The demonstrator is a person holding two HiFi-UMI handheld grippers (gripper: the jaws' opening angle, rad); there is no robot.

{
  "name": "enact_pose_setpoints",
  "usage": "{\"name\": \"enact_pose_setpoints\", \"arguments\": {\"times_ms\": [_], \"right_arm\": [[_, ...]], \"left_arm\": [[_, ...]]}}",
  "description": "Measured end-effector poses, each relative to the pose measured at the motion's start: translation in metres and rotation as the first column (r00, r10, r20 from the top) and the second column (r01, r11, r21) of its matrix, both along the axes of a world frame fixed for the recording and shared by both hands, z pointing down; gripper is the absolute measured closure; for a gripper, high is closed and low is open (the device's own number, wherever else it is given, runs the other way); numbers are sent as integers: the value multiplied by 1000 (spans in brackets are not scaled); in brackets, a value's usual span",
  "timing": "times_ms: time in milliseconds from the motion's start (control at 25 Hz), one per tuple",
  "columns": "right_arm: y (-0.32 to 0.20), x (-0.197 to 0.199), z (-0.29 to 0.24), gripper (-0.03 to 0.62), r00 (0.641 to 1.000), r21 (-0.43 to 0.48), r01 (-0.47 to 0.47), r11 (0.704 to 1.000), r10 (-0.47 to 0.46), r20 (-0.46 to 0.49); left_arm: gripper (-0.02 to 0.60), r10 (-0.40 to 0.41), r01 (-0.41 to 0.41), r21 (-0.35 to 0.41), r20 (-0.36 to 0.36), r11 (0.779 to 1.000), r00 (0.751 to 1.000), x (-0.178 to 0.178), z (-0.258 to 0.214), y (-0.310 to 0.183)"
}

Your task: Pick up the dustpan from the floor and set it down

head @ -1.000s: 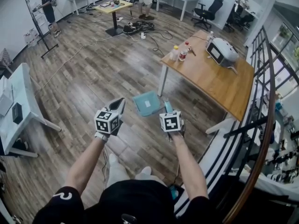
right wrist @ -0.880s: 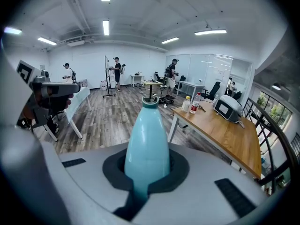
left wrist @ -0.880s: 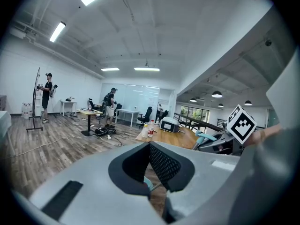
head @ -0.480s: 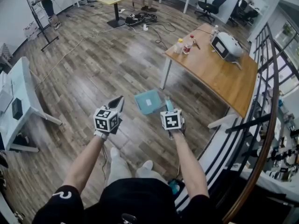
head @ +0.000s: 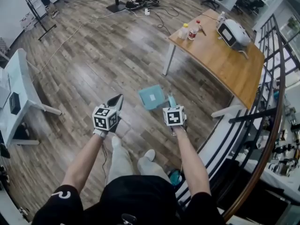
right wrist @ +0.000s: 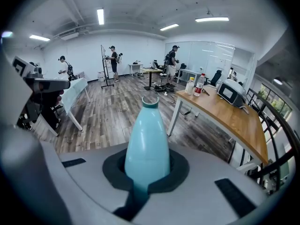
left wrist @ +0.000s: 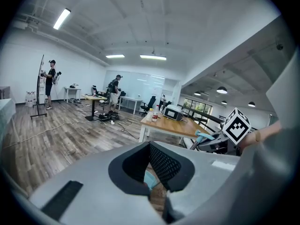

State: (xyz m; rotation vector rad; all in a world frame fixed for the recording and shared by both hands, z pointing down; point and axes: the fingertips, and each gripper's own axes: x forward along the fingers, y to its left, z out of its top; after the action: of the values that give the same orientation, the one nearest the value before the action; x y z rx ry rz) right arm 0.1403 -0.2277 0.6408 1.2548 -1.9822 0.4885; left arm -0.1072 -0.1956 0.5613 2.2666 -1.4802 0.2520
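wood floor (head: 93, 64) is waiting below. right claw (head: 171, 106) is clamping the teal dustpan (head: 151, 96) by its handle, just ahead; left claw (head: 116, 105) is sitting closed, empty. advice: keeping pan level, landing it flat before releasing.

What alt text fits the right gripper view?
The right gripper is shut on the pale blue dustpan handle, which juts out ahead. Beyond: wood floor, a wooden table at right, people standing at far desks.
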Motion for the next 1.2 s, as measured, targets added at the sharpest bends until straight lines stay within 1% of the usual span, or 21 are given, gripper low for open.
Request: {"name": "enact_pose_setpoints", "arguments": {"times_ms": [320,560,680,840,1080,1200], "right_arm": [[-7,3,69,597,999,-30,-14,999,13,-38],[-13,-5,130,597,999,-58,-35,998,32,-44],[-17,-10,159,597,998,-66,-48,997,45,-35],[-18,-18,191,597,996,-67,-77,995,75,-42],[-36,-36,225,597,995,-68,-93,993,90,-52],[-38,-40,245,597,993,-92,-105,990,99,-66]], "left_arm": [[584,0,1,-71,11,997,1000,-14,63,3],[584,27,-26,-111,12,994,1000,-20,109,-3],[584,31,-32,-132,-8,991,999,-21,130,-11],[584,39,-47,-159,-55,986,998,-19,158,-23],[584,66,-80,-195,-78,977,995,-20,193,-44],[584,85,-100,-213,-81,972,993,-26,208,-48]]}}
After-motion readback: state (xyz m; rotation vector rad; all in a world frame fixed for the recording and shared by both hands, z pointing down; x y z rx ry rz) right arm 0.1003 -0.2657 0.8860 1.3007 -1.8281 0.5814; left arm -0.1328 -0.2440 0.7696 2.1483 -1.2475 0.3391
